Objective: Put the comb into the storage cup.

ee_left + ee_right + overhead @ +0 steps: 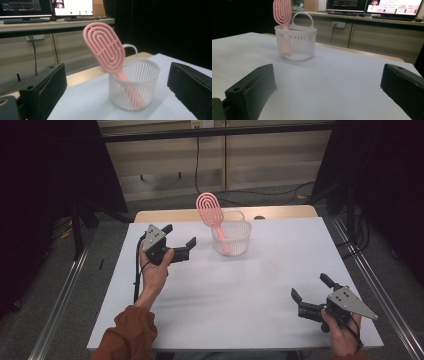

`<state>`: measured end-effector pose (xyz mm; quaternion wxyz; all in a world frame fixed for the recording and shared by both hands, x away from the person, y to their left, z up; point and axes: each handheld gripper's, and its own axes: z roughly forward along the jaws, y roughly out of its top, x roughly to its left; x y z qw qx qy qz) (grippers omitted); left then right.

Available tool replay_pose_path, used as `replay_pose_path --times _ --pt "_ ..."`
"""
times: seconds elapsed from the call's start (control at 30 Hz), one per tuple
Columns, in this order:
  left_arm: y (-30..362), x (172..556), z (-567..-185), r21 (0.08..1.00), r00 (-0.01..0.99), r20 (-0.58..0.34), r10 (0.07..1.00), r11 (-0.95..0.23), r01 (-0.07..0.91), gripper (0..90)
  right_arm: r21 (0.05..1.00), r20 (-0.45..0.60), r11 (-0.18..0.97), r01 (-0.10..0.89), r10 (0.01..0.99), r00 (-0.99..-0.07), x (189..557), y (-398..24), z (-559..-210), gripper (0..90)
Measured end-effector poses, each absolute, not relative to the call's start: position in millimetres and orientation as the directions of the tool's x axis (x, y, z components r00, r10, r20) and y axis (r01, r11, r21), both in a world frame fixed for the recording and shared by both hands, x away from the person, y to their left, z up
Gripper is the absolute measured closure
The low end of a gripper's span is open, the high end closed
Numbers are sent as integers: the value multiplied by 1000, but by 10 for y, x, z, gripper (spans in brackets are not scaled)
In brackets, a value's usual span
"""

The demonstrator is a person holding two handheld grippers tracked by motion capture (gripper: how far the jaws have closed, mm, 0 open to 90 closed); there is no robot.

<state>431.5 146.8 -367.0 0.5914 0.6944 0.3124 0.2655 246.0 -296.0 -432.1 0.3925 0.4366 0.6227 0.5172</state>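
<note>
A pink hairbrush (209,210) (106,48) (282,11) stands handle-down in a small white slatted basket (231,239) (136,85) (297,43) at the back middle of the white table (235,290). Its oval head leans out over the basket's left rim. My left gripper (179,237) is open, held a little left of the basket with nothing between its jaws. My right gripper (308,285) is open too, low at the table's front right, far from the basket.
A strip of wooden tabletop (165,215) shows behind the white sheet. Monitors and a keyboard (30,20) sit on a bench beyond. Cables (260,195) run over the floor behind the table, and metal rails flank both sides.
</note>
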Motion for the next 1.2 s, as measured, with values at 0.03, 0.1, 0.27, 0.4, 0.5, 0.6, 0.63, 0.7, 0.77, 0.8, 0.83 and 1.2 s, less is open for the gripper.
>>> replay_pose_path --times 0.03,0.1,0.27,0.4,0.5,0.6,0.63,0.7,0.77,0.8,0.83,1.2 --pt "1477 4299 -3665 986 657 14 754 -119 116 26 987 -37 83 138 950 -309 2462 -2960 -4322 0" --pt "1513 4275 -3651 986 658 18 753 -123 113 25 987 -37 83 140 951 -308 2463 -2961 -4324 0" --pt "1596 4227 -3631 990 653 -22 757 -73 118 22 987 -40 87 139 950 -309 2466 -2955 -4323 0" --pt "1651 4180 -3642 992 650 -27 760 -60 111 22 987 -40 86 138 951 -308 2467 -2955 -4323 0" --pt "1710 4141 -3663 990 640 -60 766 -34 133 20 987 -39 85 138 951 -307 2464 -2954 -4320 0" --pt "1734 4102 -3686 993 629 -49 776 -28 111 20 987 -39 85 137 950 -309 2462 -2956 -4320 0" --pt "1730 4089 -3693 994 630 -41 776 -34 106 19 987 -39 85 137 950 -309 2462 -2958 -4320 0" --pt "1734 4066 -3704 993 631 -31 775 -46 105 19 987 -39 84 134 950 -311 2459 -2960 -4319 0" --pt "1746 4041 -3710 992 630 -26 776 -55 109 20 987 -37 83 136 950 -311 2456 -2962 -4318 0" --pt "1751 4027 -3714 993 627 -15 779 -63 103 19 987 -39 84 135 950 -310 2458 -2963 -4318 0" --pt "1766 4012 -3725 993 624 -17 781 -57 99 19 987 -39 85 134 949 -312 2459 -2963 -4319 0" --pt "2026 3802 -3892 991 590 -33 807 -50 124 19 987 -44 90 133 948 -316 2479 -2947 -4319 0"
